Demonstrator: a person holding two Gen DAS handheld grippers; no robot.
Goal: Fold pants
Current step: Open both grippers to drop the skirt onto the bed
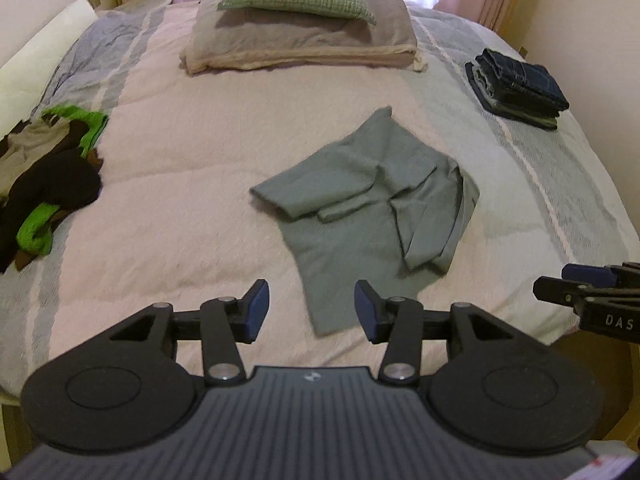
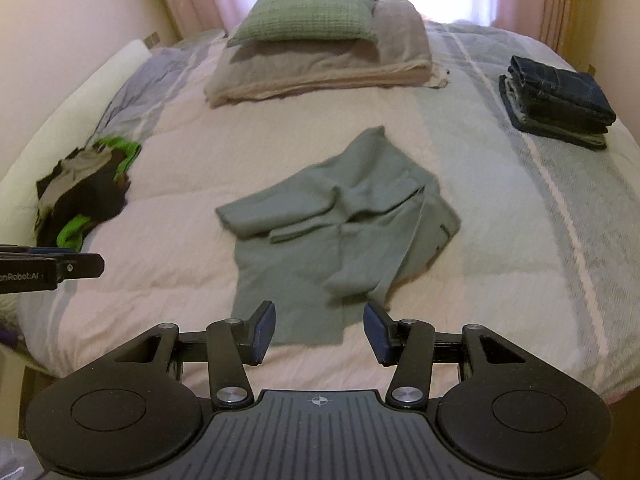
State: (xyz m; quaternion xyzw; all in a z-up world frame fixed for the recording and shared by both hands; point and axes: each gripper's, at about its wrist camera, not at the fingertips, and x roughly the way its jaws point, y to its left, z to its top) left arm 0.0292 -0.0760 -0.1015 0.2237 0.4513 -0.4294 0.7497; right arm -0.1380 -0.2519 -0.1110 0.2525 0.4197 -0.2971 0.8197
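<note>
1. Hovering over the near edge of the bed (image 1: pixel 168 184), I held my left gripper (image 1: pixel 312 308) with its jaws parted and nothing between them; the grey-green pants (image 1: pixel 360 208) lay beyond its tips, crumpled on the middle of the bedspread.
2. My right gripper (image 2: pixel 320 332) was likewise parted and empty, above the hem nearest me, so I judged both were poised to take the cloth, not yet gripping it.
3. The pants lay half doubled over, one leg thrown across the other, which I took to mean they wanted spreading flat before any fold.
4. A stack of folded clothes (image 1: pixel 520 84) sat well apart on the far right, probably as the finished pile; a heap of black and green clothes (image 1: pixel 48 176) on the left looked like the pile still to do.
5. I counted one pair of pants in the middle, one stack, one heap, and two pillows (image 1: pixel 300 20) piled at the head.
</note>
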